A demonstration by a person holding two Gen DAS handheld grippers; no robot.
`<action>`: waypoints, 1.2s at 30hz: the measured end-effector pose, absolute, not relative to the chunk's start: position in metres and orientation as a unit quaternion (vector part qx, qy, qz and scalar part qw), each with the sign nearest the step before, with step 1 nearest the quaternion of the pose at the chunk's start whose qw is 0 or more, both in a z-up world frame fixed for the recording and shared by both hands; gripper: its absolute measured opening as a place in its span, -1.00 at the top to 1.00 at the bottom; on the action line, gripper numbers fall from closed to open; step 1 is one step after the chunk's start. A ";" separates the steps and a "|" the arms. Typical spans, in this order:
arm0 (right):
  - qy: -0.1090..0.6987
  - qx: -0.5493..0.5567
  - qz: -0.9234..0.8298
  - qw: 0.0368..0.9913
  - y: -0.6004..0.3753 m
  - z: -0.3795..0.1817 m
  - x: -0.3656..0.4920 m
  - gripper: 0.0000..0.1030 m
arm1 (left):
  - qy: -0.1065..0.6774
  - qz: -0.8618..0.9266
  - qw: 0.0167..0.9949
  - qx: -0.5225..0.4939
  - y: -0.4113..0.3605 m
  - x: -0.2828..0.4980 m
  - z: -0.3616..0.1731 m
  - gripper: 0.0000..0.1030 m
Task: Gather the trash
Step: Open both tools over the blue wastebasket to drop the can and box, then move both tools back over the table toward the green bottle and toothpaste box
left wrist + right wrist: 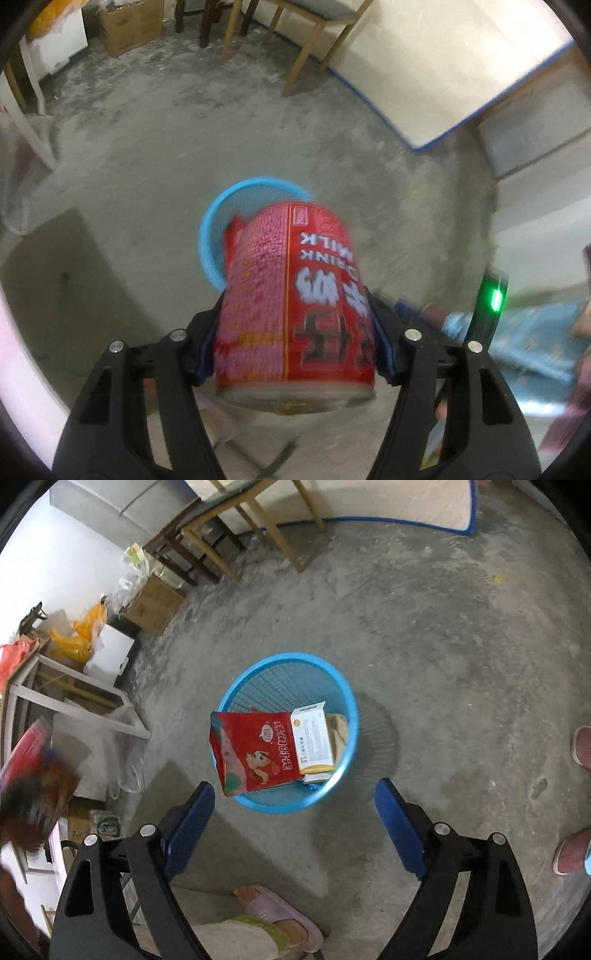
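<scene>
**Red can held over the blue basket**

The red can (295, 306) sits in the lower middle of the left wrist view, clamped between the two fingers of the left hand-held gripper (295, 332). Its printed side faces the camera with the letters upside down, and its metal end points to the bottom of the frame. The can is blurred. Just behind it, in the centre of the frame, the rim of the blue basket (210, 236) shows on the grey concrete floor (147, 155); the can hides most of the basket.

In the right wrist view the same blue basket (229, 701) stands in the centre of the frame on the floor (443, 664). Inside it lies a red snack bag (255, 753), which leans over the lower left rim, and beside it, to the right, a white and yellow carton (312, 738). Some paper lies under them, too small to tell more. The right hand-held gripper (295, 823) is spread wide with nothing between its blue pads (188, 830), and it hangs above the floor just below the basket in the frame.

At the bottom of this view a foot in a purple slipper (280, 912) stands on the floor. Two pink shoes (576, 849) are at the right edge. In the upper part of the frame wooden chairs (236, 528) stand near a white board with a blue edge (406, 502). A cardboard box (151, 605) and an orange plastic bag (81, 635) are in the upper left.
</scene>
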State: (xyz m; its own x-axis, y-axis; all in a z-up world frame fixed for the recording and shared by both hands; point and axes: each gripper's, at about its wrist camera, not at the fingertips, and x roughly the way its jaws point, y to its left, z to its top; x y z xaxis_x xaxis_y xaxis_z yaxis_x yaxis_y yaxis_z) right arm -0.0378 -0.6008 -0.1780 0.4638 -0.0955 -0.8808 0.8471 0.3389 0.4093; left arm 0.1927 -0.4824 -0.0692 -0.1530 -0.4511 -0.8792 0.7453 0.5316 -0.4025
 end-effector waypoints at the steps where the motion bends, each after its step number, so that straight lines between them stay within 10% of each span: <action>1: 0.400 0.470 -0.330 0.715 -0.600 -0.175 -0.042 -0.67 | 0.597 -0.466 0.644 0.110 -0.487 0.195 -0.069 -0.52; 17: 0.392 0.440 -0.317 0.743 -0.570 -0.159 -0.041 -0.67 | 0.499 -0.499 0.707 0.038 -0.379 0.182 0.023 -0.53; 36: 0.378 0.278 -0.086 0.879 -0.395 -0.001 0.067 -0.68 | 0.417 -0.313 0.853 0.024 -0.093 0.168 0.074 -0.61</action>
State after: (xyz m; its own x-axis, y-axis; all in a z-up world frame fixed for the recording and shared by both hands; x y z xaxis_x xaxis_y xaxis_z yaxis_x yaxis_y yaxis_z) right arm 0.0675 -0.3945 -0.0006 0.6994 0.0589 -0.7123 0.3619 0.8302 0.4240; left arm 0.1678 -0.0925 0.0744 0.4570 -0.5134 -0.7263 0.5538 0.8033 -0.2193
